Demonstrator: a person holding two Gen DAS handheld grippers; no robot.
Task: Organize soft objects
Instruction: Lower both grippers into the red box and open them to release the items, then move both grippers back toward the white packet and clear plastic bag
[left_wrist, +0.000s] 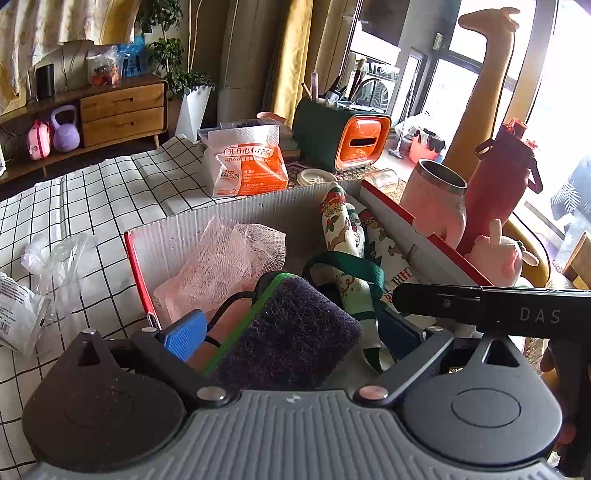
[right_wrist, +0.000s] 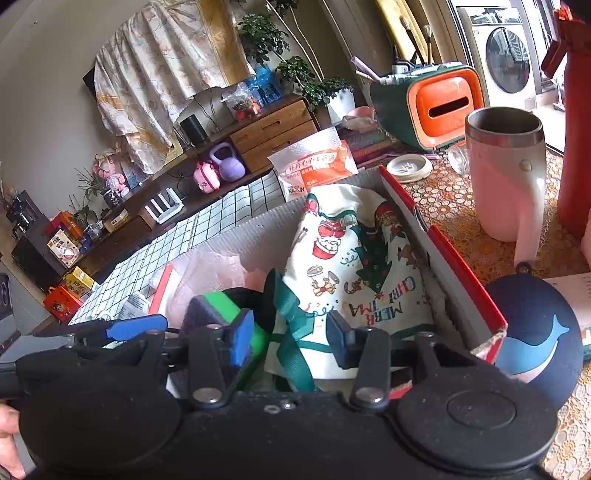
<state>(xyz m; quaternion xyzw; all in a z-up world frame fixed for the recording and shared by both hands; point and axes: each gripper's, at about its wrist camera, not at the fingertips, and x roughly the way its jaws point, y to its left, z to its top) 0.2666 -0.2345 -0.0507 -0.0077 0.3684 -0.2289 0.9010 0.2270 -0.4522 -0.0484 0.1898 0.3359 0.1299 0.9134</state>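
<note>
Left hand-held gripper (left_wrist: 291, 332) angled down, pinching sponge (left_wrist: 284, 332) over box (left_wrist: 236, 218); right hand-held gripper (right_wrist: 290, 334) spread above Christmas bag (right_wrist: 354, 266).

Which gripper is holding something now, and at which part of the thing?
The left gripper holds the scouring sponge by its near end, over the box. The right gripper is open and holds nothing.

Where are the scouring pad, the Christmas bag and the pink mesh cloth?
scouring pad (left_wrist: 291, 332): left wrist view, dark fibre face.
Christmas bag (right_wrist: 354, 258): right wrist view, printed front.
pink mesh cloth (left_wrist: 225, 258): left wrist view, middle of the netting.
</note>
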